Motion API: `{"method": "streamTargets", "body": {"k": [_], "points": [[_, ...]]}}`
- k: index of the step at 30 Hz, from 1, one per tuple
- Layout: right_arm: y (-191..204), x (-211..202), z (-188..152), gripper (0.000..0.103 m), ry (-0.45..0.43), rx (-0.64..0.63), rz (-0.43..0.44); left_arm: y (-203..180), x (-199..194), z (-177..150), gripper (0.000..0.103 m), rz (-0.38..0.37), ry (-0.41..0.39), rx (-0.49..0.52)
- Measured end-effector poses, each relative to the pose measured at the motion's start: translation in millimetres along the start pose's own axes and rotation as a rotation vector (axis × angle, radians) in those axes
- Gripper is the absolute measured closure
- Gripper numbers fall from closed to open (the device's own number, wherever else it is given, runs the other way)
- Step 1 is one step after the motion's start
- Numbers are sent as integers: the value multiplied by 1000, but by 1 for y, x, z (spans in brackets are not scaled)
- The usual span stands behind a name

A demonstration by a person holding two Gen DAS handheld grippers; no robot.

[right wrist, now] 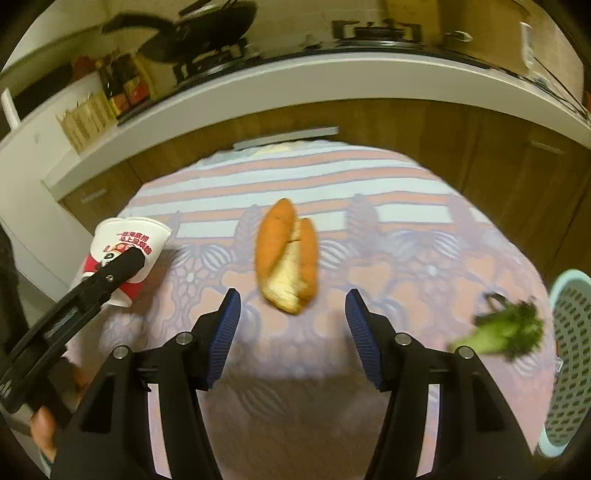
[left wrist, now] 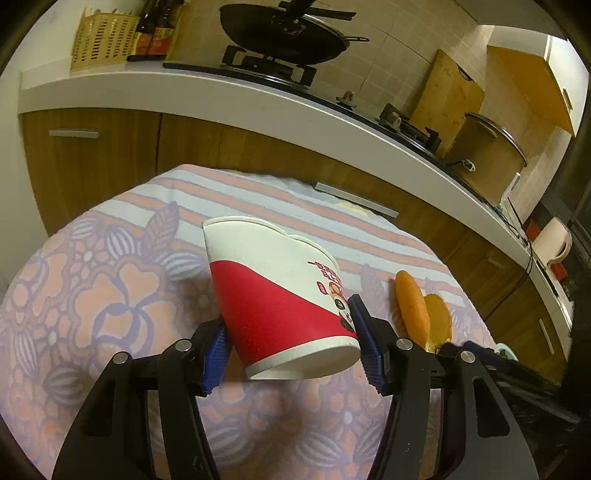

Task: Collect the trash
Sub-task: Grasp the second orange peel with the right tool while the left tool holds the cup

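Note:
A red and white paper cup (left wrist: 277,288) hangs tilted over the flowered tablecloth (left wrist: 92,295), and my left gripper (left wrist: 287,314) is shut on its lower part, one blue pad on each side. In the right wrist view the same cup (right wrist: 125,236) shows at the left with a left finger (right wrist: 110,273) across it. A split bread roll (right wrist: 288,254) lies on the cloth just ahead of my right gripper (right wrist: 292,295), which is open with nothing between its pads. The roll (left wrist: 417,310) also lies right of the cup. A leafy green scrap (right wrist: 506,328) lies further right.
A pale blue perforated basket (right wrist: 569,332) stands at the table's right edge. Behind the table runs a white kitchen counter (left wrist: 184,88) with a wok (left wrist: 284,33), a pot (left wrist: 487,155), bottles and a cutting board. A person's hand (right wrist: 44,432) holds the left gripper.

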State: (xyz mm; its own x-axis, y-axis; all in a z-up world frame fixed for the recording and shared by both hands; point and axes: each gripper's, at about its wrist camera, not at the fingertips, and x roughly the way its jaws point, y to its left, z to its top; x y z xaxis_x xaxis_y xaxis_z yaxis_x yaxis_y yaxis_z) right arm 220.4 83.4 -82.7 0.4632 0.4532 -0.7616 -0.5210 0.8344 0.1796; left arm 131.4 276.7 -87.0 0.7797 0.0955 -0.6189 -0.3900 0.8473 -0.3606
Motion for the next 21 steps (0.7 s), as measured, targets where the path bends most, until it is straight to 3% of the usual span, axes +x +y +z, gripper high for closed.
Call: {"method": "streamTargets", "body": {"k": [5,12,14,17,21], "points": [[6,24,7,48,24,-5,-30,-2,-1,-2,46,-3,0,2],[22,34,4,49,-21,-85,-105,-1,1,-1,46,-11,6,-1],[25,33,3,67,-28,-102,-104,0,2,-1,46,-13,6,-4],[23,31,3,76,-44,-97,-90,-1,2,-1,46,-13,4,-3],[20,25,1,78,-57,-76,-74,-5,-1,-2,46,-13,-11,14]]}}
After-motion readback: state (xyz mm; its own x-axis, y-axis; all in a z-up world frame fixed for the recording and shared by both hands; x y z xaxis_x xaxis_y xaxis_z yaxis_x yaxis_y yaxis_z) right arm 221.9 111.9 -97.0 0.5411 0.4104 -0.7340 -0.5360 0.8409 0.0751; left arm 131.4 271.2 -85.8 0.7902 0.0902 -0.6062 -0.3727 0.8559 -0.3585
